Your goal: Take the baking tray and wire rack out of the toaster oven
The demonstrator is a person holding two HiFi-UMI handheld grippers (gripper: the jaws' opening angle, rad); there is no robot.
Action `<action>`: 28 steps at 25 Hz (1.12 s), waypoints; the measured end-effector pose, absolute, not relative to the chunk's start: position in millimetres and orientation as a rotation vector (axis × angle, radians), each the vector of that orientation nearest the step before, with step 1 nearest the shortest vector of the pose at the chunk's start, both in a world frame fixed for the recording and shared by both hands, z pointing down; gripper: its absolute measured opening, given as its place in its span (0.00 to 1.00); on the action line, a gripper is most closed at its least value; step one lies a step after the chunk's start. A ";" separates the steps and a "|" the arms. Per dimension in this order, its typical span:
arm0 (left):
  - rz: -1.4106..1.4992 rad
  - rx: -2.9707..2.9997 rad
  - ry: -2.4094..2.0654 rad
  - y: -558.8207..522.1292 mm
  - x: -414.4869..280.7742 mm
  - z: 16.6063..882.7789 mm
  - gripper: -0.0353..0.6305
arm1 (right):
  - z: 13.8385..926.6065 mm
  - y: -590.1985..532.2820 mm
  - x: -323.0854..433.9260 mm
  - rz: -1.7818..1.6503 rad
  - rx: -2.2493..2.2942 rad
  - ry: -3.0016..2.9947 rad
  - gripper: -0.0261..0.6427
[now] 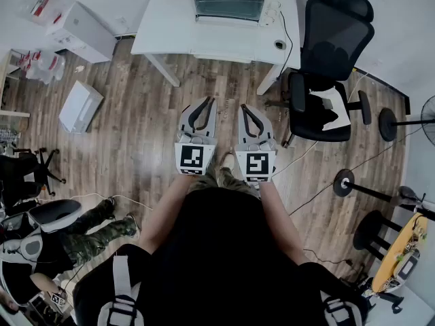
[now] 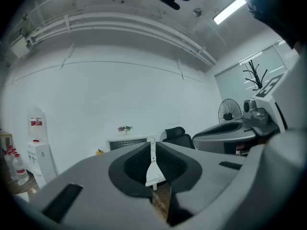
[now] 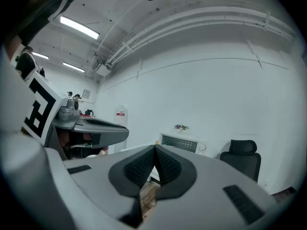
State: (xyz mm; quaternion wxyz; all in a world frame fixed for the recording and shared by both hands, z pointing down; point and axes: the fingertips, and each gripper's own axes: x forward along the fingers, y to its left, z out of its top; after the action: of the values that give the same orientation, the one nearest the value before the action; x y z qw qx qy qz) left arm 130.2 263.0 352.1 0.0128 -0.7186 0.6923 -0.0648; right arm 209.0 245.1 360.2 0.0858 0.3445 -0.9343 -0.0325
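Observation:
A white toaster oven (image 1: 234, 7) with a closed glass door stands on a white table (image 1: 170, 36) at the far end of the room. It also shows small and distant as the toaster oven (image 2: 127, 143) in the left gripper view and the toaster oven (image 3: 181, 142) in the right gripper view. Tray and rack are not visible. My left gripper (image 1: 206, 103) and right gripper (image 1: 247, 109) are side by side in front of the person, over the wooden floor, well short of the table. Both are shut with nothing held.
A black office chair (image 1: 326, 66) stands to the right of the table. A white box (image 1: 80, 105) lies on the floor at left, a white cabinet (image 1: 71, 26) stands at far left. Fan stands (image 1: 387, 124) and cables are at right. A seated person (image 1: 61, 236) is at lower left.

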 end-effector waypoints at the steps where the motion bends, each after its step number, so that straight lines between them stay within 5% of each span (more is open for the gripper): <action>1: -0.205 -2.239 2.159 261.1 129.9 352.0 0.13 | 359.6 243.3 209.2 -0.095 1.034 -2.783 0.08; 28: -0.119 -2.313 2.122 204.4 29.8 355.5 0.13 | 366.8 171.0 129.7 -0.087 1.068 -2.653 0.09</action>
State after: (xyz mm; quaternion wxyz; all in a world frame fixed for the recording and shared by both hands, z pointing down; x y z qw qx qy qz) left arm 29.8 204.4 355.5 0.0002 -0.7365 0.6754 -0.0378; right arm 129.7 171.0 366.8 0.1397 0.3697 -0.9181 -0.0300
